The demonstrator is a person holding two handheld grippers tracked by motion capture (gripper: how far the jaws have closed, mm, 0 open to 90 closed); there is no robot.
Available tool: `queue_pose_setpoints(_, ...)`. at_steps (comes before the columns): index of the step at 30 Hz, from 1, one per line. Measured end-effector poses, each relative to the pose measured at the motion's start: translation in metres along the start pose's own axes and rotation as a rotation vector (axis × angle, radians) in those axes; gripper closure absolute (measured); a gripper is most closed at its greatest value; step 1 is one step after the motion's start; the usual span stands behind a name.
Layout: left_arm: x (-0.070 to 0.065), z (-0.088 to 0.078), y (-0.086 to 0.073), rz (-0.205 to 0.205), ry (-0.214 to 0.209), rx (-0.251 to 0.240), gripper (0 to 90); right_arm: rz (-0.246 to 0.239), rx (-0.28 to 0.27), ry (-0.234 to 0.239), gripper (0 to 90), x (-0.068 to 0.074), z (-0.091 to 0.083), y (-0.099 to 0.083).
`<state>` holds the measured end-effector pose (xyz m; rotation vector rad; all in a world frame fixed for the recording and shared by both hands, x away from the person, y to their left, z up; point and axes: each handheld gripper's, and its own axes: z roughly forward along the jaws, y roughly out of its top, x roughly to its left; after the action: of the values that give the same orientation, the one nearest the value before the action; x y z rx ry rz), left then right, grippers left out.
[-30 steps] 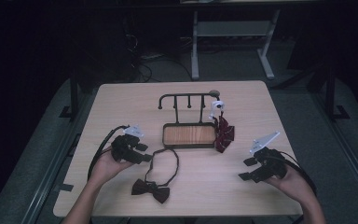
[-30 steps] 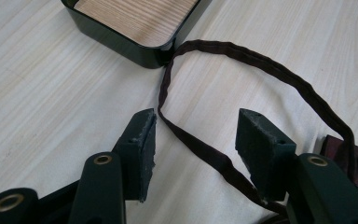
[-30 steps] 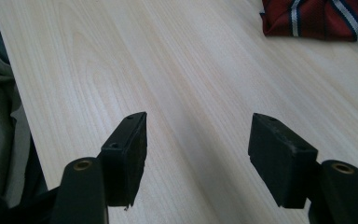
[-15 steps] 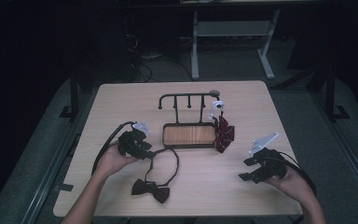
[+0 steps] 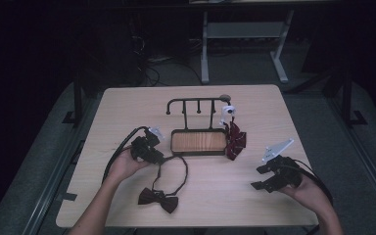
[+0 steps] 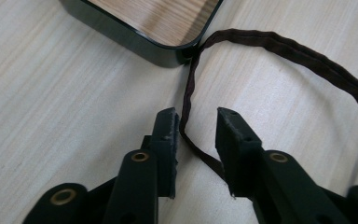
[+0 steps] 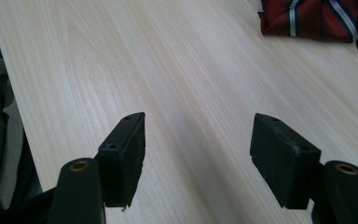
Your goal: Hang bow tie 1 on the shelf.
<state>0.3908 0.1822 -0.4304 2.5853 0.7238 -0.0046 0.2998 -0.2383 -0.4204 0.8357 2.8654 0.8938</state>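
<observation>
Jaws of the left gripper (image 6: 196, 128) have just been closing and now straddle the strap (image 6: 189, 93) of the bow tie (image 5: 158, 199); the strap lies between the pads, a gap visible on the right, so not yet clamped. Compared with a second ago, this gripper has shifted toward the tray (image 5: 198, 142), beside whose corner the strap runs. Judgement: grasp is imminent, lift to the rack (image 5: 196, 103) likely follows. Right gripper (image 7: 198, 154) stands wide and empty over bare table (image 7: 168, 70), near the striped tie (image 7: 317, 18).
</observation>
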Motion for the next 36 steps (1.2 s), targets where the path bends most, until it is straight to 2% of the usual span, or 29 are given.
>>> queue_pose_setpoints(3, 0.001, 0.001, 0.001, 0.003, 0.007, 0.001, 73.2, 0.000, -0.004, 0.005, 35.2, 0.001, -0.001, 0.000)
queue_pose_setpoints(4, 0.000, 0.002, 0.001, 0.012, 0.027, -0.008, 74.8, -0.004, -0.004, 0.002, 35.1, 0.001, -0.001, 0.000)
queue_pose_setpoints(8, -0.001, 0.006, 0.002, -0.003, 0.028, 0.003, 76.9, -0.001, -0.006, 0.004, 35.2, 0.001, -0.003, 0.000)
queue_pose_setpoints(13, 0.001, 0.009, 0.003, 0.000, 0.030, 0.031, 77.4, -0.005, -0.009, 0.000, 35.2, 0.001, -0.004, 0.000)
queue_pose_setpoints(18, 0.001, 0.011, 0.003, 0.004, 0.008, 0.057, 82.5, 0.001, -0.017, 0.005, 35.2, 0.001, -0.006, -0.001)
queue_pose_setpoints(22, 0.000, 0.012, 0.002, 0.019, 0.006, 0.060, 88.3, 0.001, -0.019, 0.001, 35.2, 0.001, -0.007, 0.000)
queue_pose_setpoints(31, 0.003, 0.011, 0.000, 0.003, -0.018, 0.061, 88.9, -0.003, -0.029, 0.000, 35.3, 0.000, -0.010, -0.002)
queue_pose_setpoints(36, 0.000, 0.005, -0.003, 0.015, -0.028, 0.056, 89.3, 0.002, -0.033, -0.001, 35.2, 0.001, -0.013, -0.002)
